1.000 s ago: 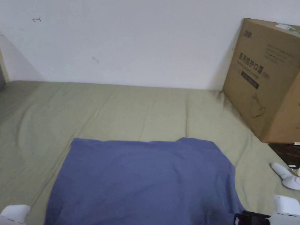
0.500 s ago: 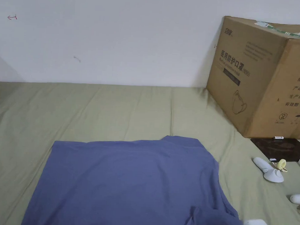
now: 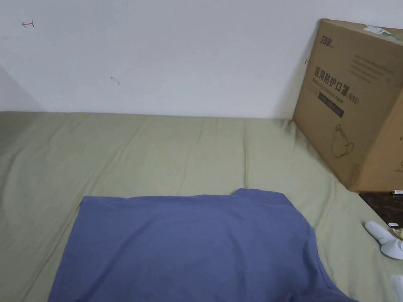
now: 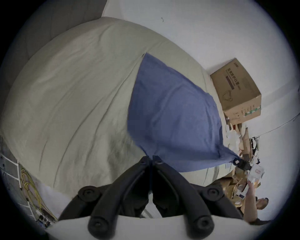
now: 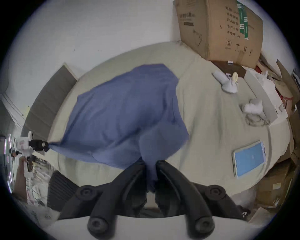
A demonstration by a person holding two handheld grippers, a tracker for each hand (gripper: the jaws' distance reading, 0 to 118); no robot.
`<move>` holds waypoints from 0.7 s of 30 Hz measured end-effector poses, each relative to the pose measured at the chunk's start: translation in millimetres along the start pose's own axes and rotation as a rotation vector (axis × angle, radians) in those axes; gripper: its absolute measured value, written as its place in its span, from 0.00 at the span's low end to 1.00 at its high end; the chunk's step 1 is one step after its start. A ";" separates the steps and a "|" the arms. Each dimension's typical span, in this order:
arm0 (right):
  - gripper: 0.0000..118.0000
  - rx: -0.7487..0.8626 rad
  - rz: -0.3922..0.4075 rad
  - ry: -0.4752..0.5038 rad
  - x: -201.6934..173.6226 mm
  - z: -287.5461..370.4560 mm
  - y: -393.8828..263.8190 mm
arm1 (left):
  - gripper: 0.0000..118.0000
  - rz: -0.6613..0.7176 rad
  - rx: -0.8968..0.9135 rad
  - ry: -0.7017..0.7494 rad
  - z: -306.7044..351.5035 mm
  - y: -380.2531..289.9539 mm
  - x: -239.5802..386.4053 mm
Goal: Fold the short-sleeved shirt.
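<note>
While both grippers pinch the near corners, the blue shirt (image 3: 192, 249) lies spread on the olive sheet (image 3: 155, 147). Compared with a second ago, its far edge sits flatter and squarer, and the flap seen half a second ago folded over at the near right has gone. The camera has shifted too, so some of this may be framing. Looks like spreading is nearly done and no fold is made yet.

The left gripper (image 4: 151, 160) has its jaws closed together on the near left corner. The right gripper (image 5: 150, 162) has its jaws nearly closed with a bunch of cloth between them. Both near corners are lifted clear of the bed.

The bed runs to a white wall (image 3: 159, 51). A cardboard box (image 3: 361, 106) stands at the far right. A white handheld device (image 3: 386, 241) lies just right of the shirt, with a tablet (image 5: 249, 158) on the sheet nearer the person.
</note>
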State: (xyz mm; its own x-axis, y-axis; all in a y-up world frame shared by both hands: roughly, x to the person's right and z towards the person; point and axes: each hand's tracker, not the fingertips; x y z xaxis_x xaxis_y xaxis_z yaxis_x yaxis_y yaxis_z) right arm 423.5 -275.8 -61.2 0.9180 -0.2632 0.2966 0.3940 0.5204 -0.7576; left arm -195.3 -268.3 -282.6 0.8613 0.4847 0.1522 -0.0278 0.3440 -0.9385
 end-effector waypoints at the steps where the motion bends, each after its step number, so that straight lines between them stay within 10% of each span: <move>1: 0.04 0.007 -0.013 0.010 0.0 -5.4 12.1 | 0.01 0.008 0.007 -0.003 -5.8 13.4 2.0; 7: 0.04 0.017 -0.081 -0.006 -8.2 -73.0 98.4 | 0.01 0.032 0.053 -0.012 -62.0 104.8 9.0; 17: 0.06 -0.061 0.058 -0.149 -17.7 -181.9 149.4 | 0.02 -0.061 0.001 0.069 -141.0 159.2 2.2; 19: 0.30 -0.030 0.042 -0.150 -11.6 -180.8 148.5 | 0.17 -0.063 0.046 0.058 -137.6 152.9 1.2; 20: 0.58 -0.002 0.023 -0.148 -9.4 -177.6 147.0 | 0.38 -0.074 0.089 0.050 -133.2 149.0 1.6; 21: 0.90 0.031 -0.001 -0.142 -7.0 -172.4 144.0 | 0.82 -0.084 0.106 0.043 -128.9 144.6 3.1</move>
State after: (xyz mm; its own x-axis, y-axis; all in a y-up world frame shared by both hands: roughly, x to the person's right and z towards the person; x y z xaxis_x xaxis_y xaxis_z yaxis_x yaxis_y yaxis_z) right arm 466.0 -339.0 -272.5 0.9139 -0.1470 0.3783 0.3939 0.5460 -0.7394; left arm -131.2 -320.7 -457.7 0.8837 0.4166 0.2132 -0.0062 0.4660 -0.8848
